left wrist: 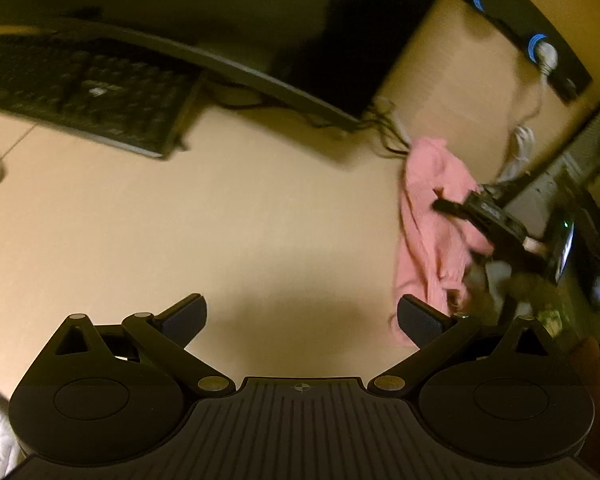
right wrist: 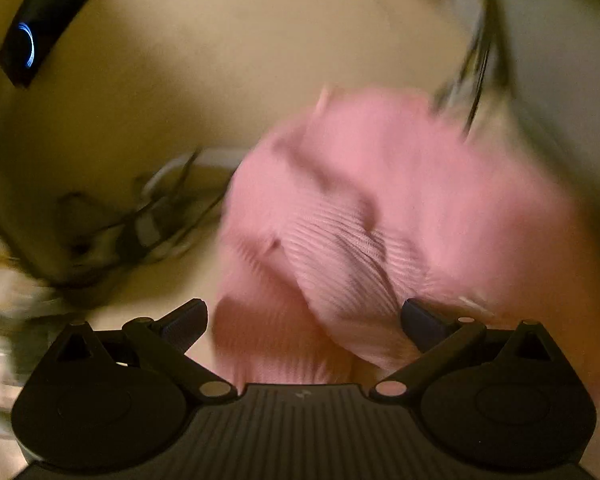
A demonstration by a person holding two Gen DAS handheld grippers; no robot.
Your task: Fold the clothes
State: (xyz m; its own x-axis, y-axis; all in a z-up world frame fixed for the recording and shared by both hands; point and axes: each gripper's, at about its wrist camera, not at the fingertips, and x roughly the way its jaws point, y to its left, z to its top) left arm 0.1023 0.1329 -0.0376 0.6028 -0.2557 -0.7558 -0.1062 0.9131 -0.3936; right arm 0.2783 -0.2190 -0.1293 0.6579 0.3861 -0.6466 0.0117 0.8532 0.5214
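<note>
Pink ribbed garment (right wrist: 364, 240): crumpled on beige tabletop (left wrist: 220, 220), right side, near cable tangle (right wrist: 152, 220). Right gripper (right wrist: 304, 316): jaws wide, fabric between fingers, not clamped. Left gripper (left wrist: 302, 316): jaws wide, nothing held, above bare tabletop. Keyboard (left wrist: 80, 88) at far left; view blurred.
</note>
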